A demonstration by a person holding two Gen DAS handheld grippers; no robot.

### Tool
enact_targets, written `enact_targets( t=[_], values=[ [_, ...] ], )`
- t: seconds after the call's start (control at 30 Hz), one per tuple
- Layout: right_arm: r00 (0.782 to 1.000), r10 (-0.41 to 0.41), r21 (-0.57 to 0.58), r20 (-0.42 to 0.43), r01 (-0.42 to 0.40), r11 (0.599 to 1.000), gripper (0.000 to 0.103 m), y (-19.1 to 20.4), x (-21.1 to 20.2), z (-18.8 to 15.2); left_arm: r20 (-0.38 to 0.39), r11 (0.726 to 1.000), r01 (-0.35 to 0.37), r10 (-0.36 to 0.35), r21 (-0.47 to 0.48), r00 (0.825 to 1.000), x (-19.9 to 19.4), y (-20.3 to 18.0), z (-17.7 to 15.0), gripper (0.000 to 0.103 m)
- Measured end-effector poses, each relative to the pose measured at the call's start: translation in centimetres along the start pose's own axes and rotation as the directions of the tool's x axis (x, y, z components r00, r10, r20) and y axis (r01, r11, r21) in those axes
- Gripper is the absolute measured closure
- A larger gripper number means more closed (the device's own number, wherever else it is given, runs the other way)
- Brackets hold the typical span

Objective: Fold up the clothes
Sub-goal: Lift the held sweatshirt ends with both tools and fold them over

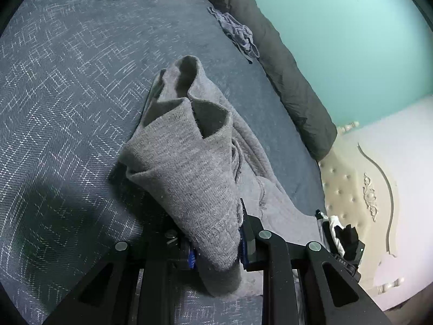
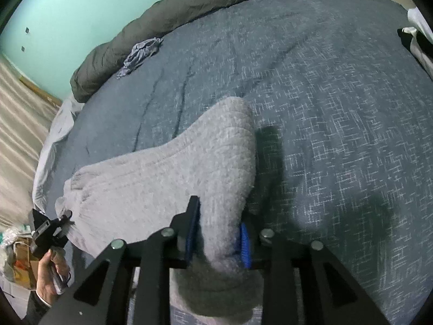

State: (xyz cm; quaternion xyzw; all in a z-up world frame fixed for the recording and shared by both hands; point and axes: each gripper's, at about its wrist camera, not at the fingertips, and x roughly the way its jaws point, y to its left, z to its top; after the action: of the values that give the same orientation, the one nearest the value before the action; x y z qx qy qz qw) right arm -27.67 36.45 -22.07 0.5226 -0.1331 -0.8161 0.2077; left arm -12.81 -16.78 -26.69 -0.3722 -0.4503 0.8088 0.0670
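Grey knit garment (image 1: pixel 194 162) bunches at lower centre of both wrist views over the blue patterned bed (image 1: pixel 67 94), the left gripper (image 1: pixel 216 249) pinching one folded edge and the right gripper (image 2: pixel 219 241) pinching another.

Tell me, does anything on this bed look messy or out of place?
Yes. A small bluish cloth lies crumpled at the far edge of the bedspread, against the rolled dark blanket. The grey garment is bunched too, pinched between the left gripper and right gripper.
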Motion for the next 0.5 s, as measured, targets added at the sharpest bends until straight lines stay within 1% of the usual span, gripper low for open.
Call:
enact_targets(
  t=[0.13,0.2,0.4,0.5],
  values=[
    [0.999,-0.035,0.041,0.038,0.033,0.999,0.071,-1.2,-1.4,0.0,0.002,1.000,0.004,-0.004,0.013,1.000,-0.2,-0.5,0.0,0.078],
    [0.997,-0.047,0.059,0.056,0.044,0.997,0.071,-1.8,-2.1,0.0,0.006,1.000,0.004,-0.004,0.027,1.000,-0.1,-1.4,0.2,0.078],
    [0.994,-0.045,0.087,0.103,0.036,0.996,0.071,-2.9,-4.2,-0.1,0.021,0.997,0.005,-0.007,0.078,1.000,-0.3,-3.8,0.4,0.078],
    [0.993,-0.038,0.091,0.109,0.028,0.995,0.071,-3.4,-4.9,-0.5,0.028,0.994,0.012,-0.016,0.110,0.999,-0.8,-5.3,0.5,0.078]
  ],
)
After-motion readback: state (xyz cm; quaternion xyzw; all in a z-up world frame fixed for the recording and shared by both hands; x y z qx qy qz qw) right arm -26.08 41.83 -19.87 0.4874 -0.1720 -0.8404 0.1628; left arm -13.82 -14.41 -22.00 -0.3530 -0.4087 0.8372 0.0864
